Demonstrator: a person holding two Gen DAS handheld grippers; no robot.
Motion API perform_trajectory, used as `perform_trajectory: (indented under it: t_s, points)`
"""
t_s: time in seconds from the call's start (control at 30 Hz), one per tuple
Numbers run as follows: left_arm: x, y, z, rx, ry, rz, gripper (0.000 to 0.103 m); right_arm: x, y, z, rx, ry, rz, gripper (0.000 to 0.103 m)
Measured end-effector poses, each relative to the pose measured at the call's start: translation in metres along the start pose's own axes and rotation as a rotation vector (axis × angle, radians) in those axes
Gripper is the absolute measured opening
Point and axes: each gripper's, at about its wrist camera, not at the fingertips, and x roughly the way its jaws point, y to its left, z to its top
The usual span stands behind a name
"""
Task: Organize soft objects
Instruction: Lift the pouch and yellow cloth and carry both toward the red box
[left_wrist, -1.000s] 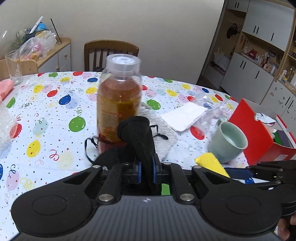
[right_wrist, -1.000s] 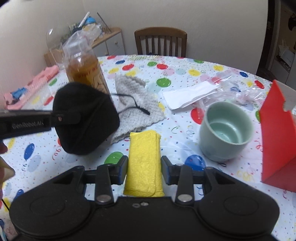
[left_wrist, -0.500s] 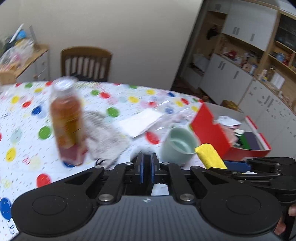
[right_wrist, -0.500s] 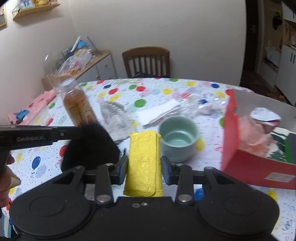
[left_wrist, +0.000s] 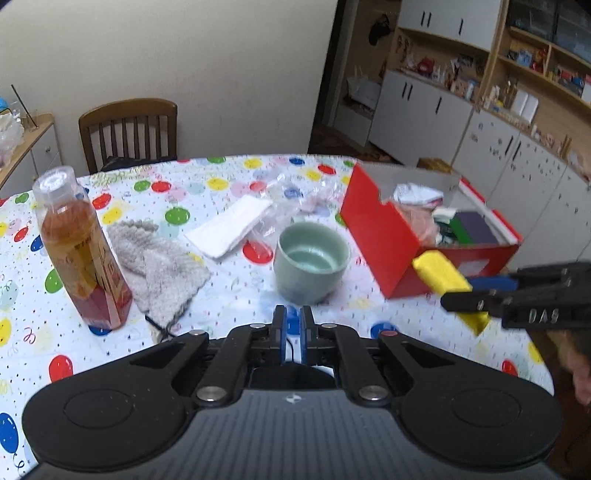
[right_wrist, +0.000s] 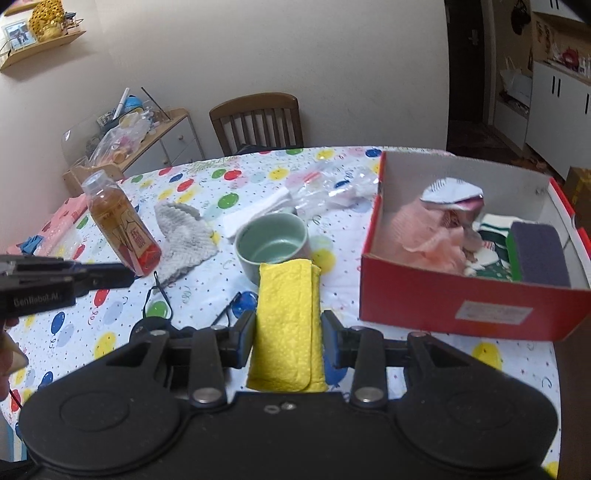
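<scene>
My right gripper (right_wrist: 287, 334) is shut on a folded yellow cloth (right_wrist: 287, 325), held above the table in front of the red box (right_wrist: 443, 295); the cloth also shows in the left wrist view (left_wrist: 441, 275). The box holds a pink cloth (right_wrist: 424, 232), socks and a purple sponge (right_wrist: 539, 254). My left gripper (left_wrist: 291, 325) has its jaws nearly closed, with only a thin black cord between them; the black mask (right_wrist: 153, 326) hangs below it, mostly hidden. A grey knitted cloth (left_wrist: 159, 262) lies on the table.
A tea bottle (left_wrist: 81, 251) stands at the left. A green cup (left_wrist: 312, 258) sits mid-table, with white tissue (left_wrist: 229, 225) and clear plastic (left_wrist: 291, 199) behind it. A wooden chair (left_wrist: 129, 129) stands at the far edge.
Both grippers have risen and swung right toward the red box. The black mask has dropped out of the left wrist view. The yellow cloth stays gripped.
</scene>
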Motion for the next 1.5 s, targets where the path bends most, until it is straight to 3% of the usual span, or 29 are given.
perform_trajectory:
  t_s: [0.13, 0.23, 0.33, 0.37, 0.4, 0.43, 0.73, 1.03, 1.13, 1.27, 1.5]
  points:
    - [0.003, 0.0, -0.012, 0.02, 0.038, -0.023, 0.007, -0.001, 0.001, -0.004, 0.011, 0.009, 0.004, 0.037]
    - [0.005, 0.002, -0.021, 0.035, 0.061, -0.021, 0.014, -0.001, 0.002, -0.006, 0.028, 0.012, 0.002, 0.037]
    - [0.009, 0.006, -0.03, 0.044, 0.081, -0.018, 0.041, -0.001, 0.004, -0.009, 0.046, 0.013, -0.004, 0.037]
    - [0.01, 0.009, -0.033, 0.043, 0.086, -0.021, 0.065, -0.001, 0.005, -0.01, 0.053, 0.014, -0.008, 0.037]
    - [0.011, 0.011, -0.036, 0.04, 0.092, -0.022, 0.078, -0.001, 0.006, -0.011, 0.059, 0.016, -0.011, 0.037]
    - [0.012, 0.013, -0.04, 0.04, 0.095, -0.024, 0.079, -0.001, 0.007, -0.012, 0.065, 0.018, -0.014, 0.037]
    - [0.041, 0.014, -0.074, 0.12, 0.165, 0.036, 0.079, 0.004, 0.016, -0.023, 0.094, 0.044, -0.053, 0.037]
    - [0.058, 0.006, -0.093, 0.24, 0.117, 0.124, 0.079, 0.006, 0.022, -0.035, 0.108, 0.072, -0.082, 0.037]
    - [0.064, 0.004, -0.096, 0.261, 0.119, 0.123, 0.065, 0.006, 0.021, -0.036, 0.109, 0.075, -0.089, 0.037]
    - [0.064, 0.005, -0.095, 0.248, 0.127, 0.103, 0.037, 0.004, 0.019, -0.037, 0.112, 0.077, -0.093, 0.037]
    - [0.054, 0.011, -0.082, 0.161, 0.129, 0.077, 0.015, 0.002, 0.012, -0.037, 0.117, 0.069, -0.084, 0.037]
